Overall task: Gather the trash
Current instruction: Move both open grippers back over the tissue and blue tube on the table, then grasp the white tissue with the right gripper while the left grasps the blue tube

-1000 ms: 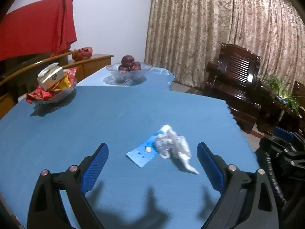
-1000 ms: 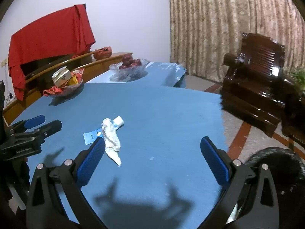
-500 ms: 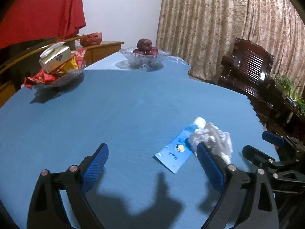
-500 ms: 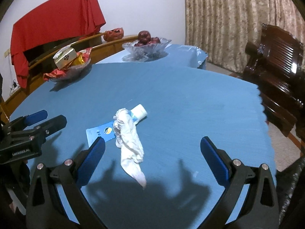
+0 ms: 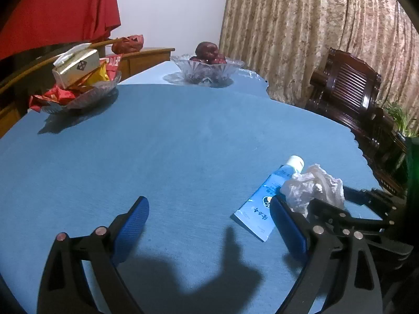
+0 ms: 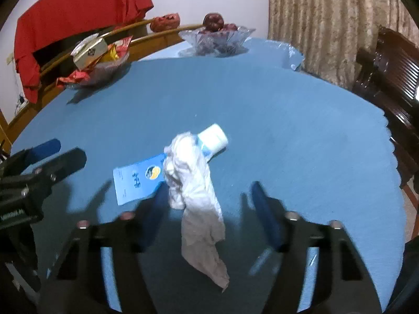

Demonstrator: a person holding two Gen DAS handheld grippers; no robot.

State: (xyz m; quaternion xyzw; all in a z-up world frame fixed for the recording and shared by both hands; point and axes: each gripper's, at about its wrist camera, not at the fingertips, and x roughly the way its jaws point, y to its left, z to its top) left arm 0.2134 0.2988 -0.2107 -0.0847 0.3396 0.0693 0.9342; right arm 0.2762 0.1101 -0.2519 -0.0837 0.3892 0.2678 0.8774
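Right hand-held gripper [image 6: 207,209] spread wide, straddling the crumpled tissue [image 6: 193,178] at frame centre, draped over the blue tube [image 6: 146,175] on the bench [image 6: 288,120]. Best lowered further, then closed on tissue alone. Left hand-held gripper [image 5: 209,225] spread, idle.

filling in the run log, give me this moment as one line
right hand-held gripper: open, straddling crumpled tissue | left hand-held gripper: open, empty | blue tube: under tissue, on blue tablecloth
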